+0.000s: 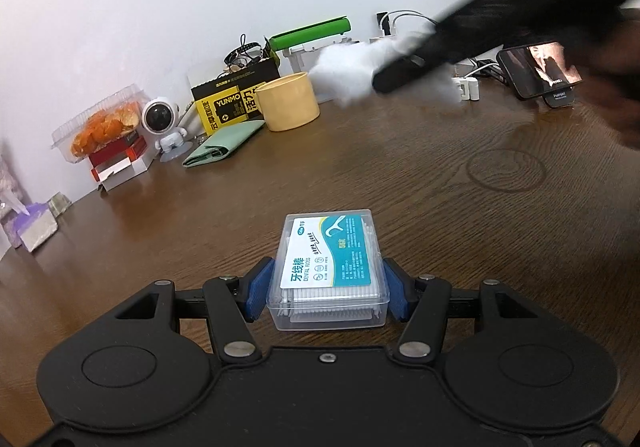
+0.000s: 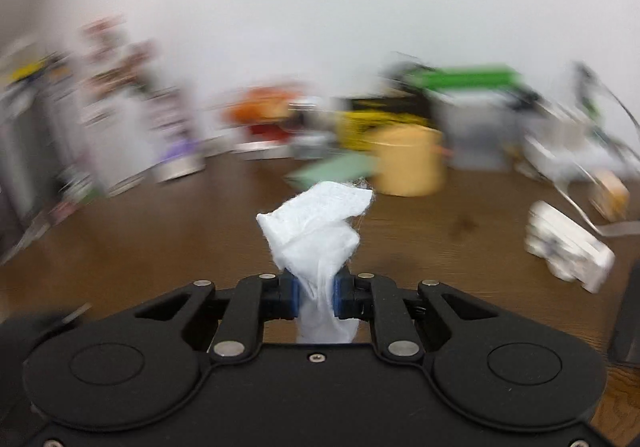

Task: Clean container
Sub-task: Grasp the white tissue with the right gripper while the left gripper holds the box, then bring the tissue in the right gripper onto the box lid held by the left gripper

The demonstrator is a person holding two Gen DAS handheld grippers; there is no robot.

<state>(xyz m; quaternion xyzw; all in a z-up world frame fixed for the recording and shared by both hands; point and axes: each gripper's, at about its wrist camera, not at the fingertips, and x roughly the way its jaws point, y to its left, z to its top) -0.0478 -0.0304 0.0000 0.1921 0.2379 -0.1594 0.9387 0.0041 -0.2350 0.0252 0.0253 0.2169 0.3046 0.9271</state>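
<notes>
My left gripper [image 1: 327, 291] has its fingers clamped on the clear floss-pick container [image 1: 329, 270], low over the bench [image 1: 400, 183]. My right gripper [image 2: 315, 295] pinches a white wipe [image 2: 320, 223], whose tail is hidden; everything behind is motion-blurred.

Right gripper [image 2: 314, 297] pinching white tissue [image 2: 318, 223]; background blurred.

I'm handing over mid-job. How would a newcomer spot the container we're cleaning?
On the brown wooden table, look at the near edge, away from the clutter along the wall. The floss box sits between the left gripper fingers: clear plastic, blue-and-white label, white picks inside, the only see-through lidded box up front.
</notes>
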